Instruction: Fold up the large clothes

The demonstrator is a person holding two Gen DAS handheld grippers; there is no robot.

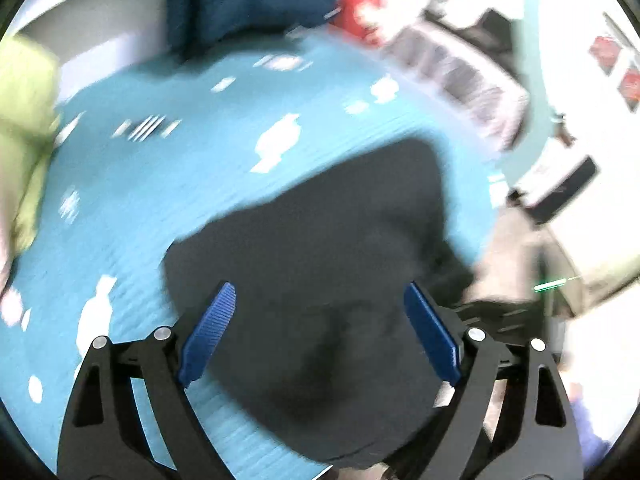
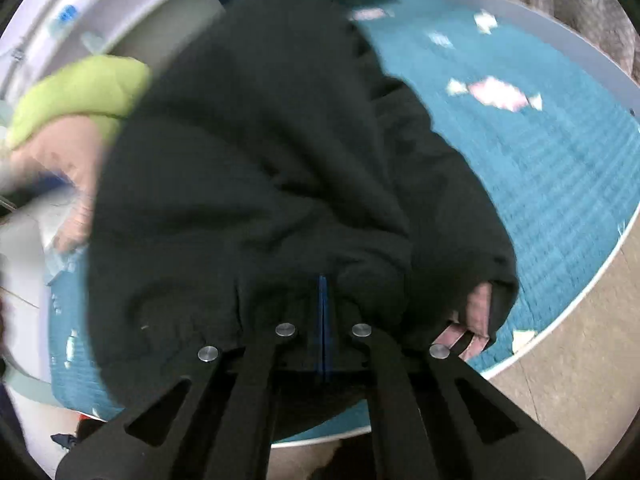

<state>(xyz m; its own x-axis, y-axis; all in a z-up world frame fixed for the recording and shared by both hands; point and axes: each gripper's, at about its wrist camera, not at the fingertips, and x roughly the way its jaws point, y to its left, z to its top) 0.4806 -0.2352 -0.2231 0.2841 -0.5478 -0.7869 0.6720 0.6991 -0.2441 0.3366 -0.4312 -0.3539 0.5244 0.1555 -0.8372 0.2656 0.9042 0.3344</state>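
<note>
A large black garment (image 1: 340,240) lies on a teal patterned bed cover (image 1: 160,184). My left gripper (image 1: 318,308) is open just above its near part, blue pads (image 1: 208,336) wide apart, nothing between them. In the right wrist view the same black garment (image 2: 260,160) fills the middle, bunched and creased. My right gripper (image 2: 323,284) is shut on a fold of it, blue pads pressed together. A pinkish lining (image 2: 478,312) shows at a cuff on the right.
A lime green cloth (image 1: 24,120) lies at the left and shows in the right wrist view (image 2: 84,92). A dark blue quilted item (image 1: 248,0) lies at the far end. The bed's white edge (image 2: 592,280) runs along the right, floor beyond it. The left wrist view is blurred.
</note>
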